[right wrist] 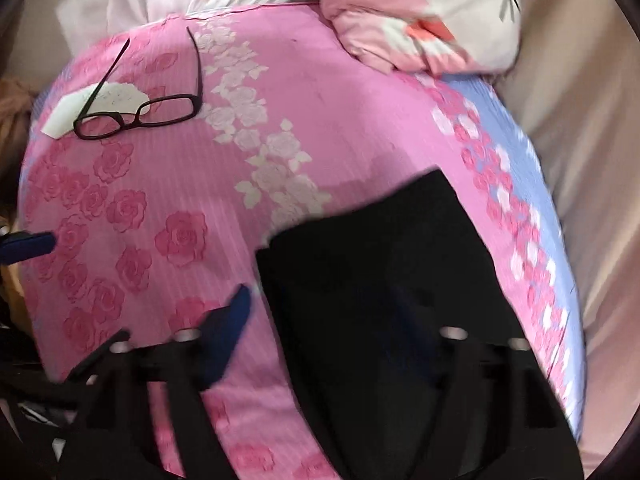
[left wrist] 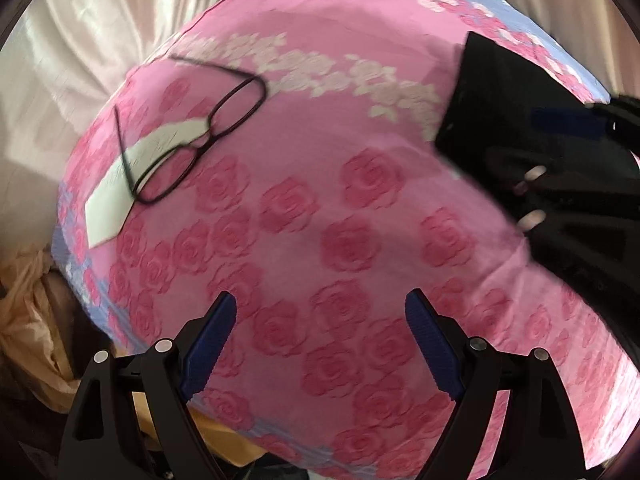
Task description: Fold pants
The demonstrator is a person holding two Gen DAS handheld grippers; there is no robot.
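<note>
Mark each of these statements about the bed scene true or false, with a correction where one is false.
1. The left gripper holds the black pants. False: its jaws stand open over bare pink rose bedspread.
2. The glasses rest partly on a white card. True.
3. The pants hang off the bed. False: they lie on the bedspread.
4. A pink and white quilt is bunched at the far end. True.

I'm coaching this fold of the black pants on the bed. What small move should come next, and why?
Probably bring the left gripper across to the black pants. It hangs open above bare pink bedspread with nothing between its pads, while the pants lie beside the right gripper, which grips nothing visible.
</note>
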